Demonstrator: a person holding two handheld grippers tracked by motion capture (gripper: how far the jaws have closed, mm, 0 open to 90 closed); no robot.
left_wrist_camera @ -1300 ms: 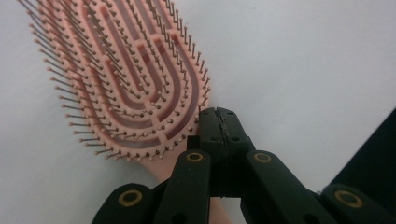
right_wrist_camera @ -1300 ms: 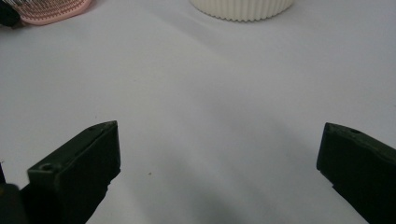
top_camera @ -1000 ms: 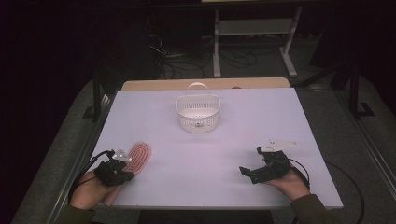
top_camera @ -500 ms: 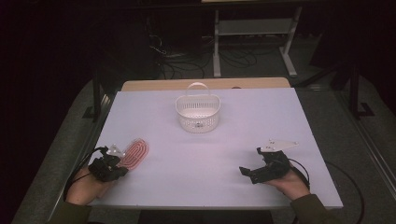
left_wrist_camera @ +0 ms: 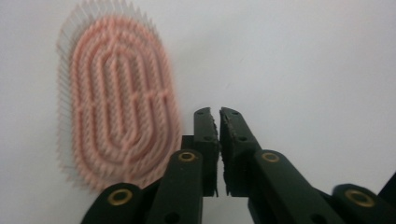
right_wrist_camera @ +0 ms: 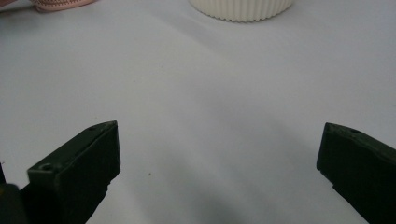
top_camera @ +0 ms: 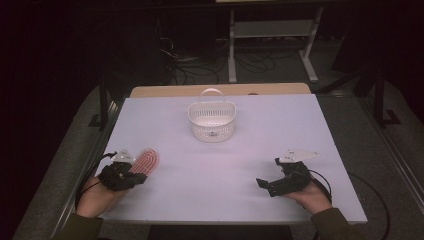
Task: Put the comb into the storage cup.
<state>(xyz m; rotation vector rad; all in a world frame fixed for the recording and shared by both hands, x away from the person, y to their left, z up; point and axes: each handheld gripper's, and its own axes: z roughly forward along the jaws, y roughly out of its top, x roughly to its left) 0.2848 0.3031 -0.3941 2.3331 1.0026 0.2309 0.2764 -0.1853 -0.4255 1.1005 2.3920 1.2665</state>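
A pink oval bristle brush (top_camera: 146, 161) lies flat at the table's near left, bristles up. My left gripper (top_camera: 141, 177) rests just in front of it. In the left gripper view the brush (left_wrist_camera: 116, 98) lies to the left of the jaws, apart from them. The left gripper (left_wrist_camera: 215, 114) has just been opening: its jaws stand a thin slit apart, with nothing between them. At the near right my right gripper (top_camera: 263, 184) rests on the table, and the right gripper (right_wrist_camera: 219, 130) is wide open over bare tabletop.
A white slatted basket (top_camera: 211, 120) with an upright handle stands at the middle back of the white table (top_camera: 225, 165); its base (right_wrist_camera: 240, 9) is far ahead in the right gripper view. Dark floor, cables and a metal stand lie beyond the table.
My left hand has shifted slightly to the left beside the brush, which stays where it lay. The right hand has kept still.
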